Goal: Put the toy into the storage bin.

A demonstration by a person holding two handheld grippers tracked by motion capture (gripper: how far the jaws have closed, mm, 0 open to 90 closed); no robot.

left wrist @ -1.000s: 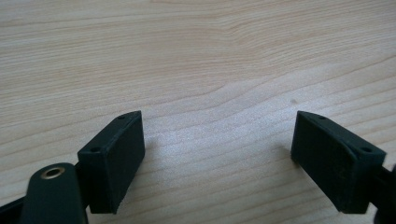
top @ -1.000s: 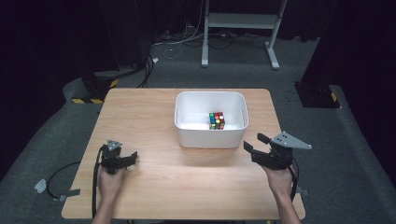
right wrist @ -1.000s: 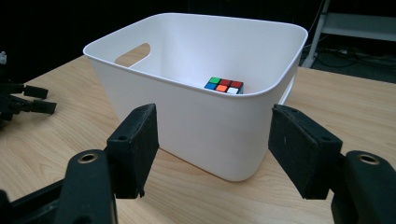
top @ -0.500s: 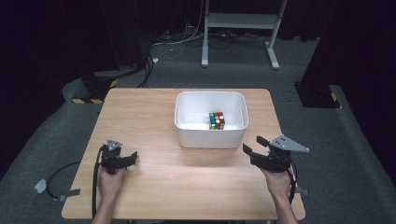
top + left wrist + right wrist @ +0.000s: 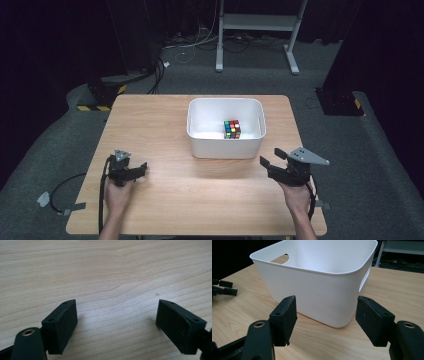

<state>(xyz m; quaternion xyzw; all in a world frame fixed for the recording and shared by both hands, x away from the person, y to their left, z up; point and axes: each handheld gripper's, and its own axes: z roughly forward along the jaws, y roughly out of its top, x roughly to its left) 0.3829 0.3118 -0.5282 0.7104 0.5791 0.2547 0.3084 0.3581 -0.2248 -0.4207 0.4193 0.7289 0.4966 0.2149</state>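
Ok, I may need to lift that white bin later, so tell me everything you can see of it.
The white bin looks like smooth plastic, rectangular with rounded corners and a rolled rim. The right gripper view shows walls tapering slightly toward the base and an oval handle slot in each end. It stands upright on the wooden table, toward the far middle, open on top. A multicoloured puzzle cube sits inside, right of centre. Neither gripper touches it.

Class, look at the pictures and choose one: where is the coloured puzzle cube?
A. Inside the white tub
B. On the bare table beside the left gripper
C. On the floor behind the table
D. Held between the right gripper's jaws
A: the high view shows the puzzle cube lying on the bottom of the white tub, with both grippers apart from it.
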